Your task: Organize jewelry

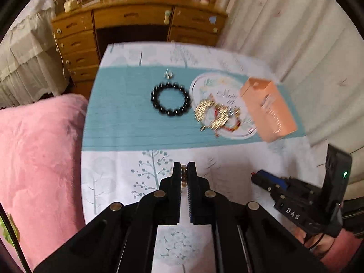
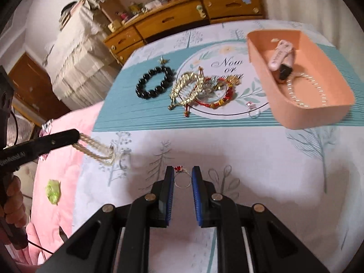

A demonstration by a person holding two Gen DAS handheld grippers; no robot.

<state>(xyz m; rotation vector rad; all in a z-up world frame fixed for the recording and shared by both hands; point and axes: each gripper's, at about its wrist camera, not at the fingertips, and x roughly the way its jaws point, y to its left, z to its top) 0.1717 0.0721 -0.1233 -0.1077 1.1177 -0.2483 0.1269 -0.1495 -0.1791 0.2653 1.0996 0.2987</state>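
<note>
My left gripper (image 1: 184,173) is shut on a gold beaded chain (image 1: 183,175) above the near table; the right wrist view shows that chain (image 2: 95,150) hanging from its fingers (image 2: 66,136). My right gripper (image 2: 182,177) is shut on a silver ring with a red stone (image 2: 182,179). A black bead bracelet (image 1: 170,101) (image 2: 153,83) lies on the teal stripe. A pile of gold and red jewelry (image 1: 215,115) (image 2: 200,89) lies beside it. The peach box (image 2: 302,77) (image 1: 268,109) at right holds a pink clip and a thin chain.
A small silver ring (image 2: 252,111) lies near the box. A small star charm (image 2: 162,61) (image 1: 168,75) lies behind the black bracelet. A pink blanket (image 1: 38,159) lies left of the table. A wooden desk (image 1: 136,22) stands behind. The other gripper (image 1: 295,195) shows at right.
</note>
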